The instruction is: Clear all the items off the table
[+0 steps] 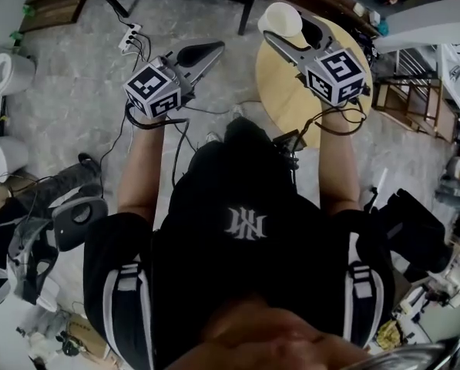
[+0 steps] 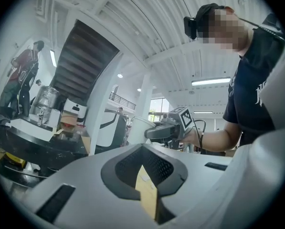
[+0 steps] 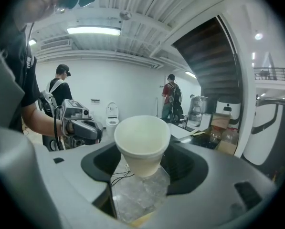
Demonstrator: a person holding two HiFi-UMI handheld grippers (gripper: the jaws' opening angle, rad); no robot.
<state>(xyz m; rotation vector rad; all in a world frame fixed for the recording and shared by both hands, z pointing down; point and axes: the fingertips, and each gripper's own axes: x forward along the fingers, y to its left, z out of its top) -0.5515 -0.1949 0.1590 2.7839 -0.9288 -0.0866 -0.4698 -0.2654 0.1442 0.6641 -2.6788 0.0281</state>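
White cup in R claw: R gripper view.

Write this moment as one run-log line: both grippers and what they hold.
left gripper: shut, empty | right gripper: shut on white cup | cup: upright, near round table far edge
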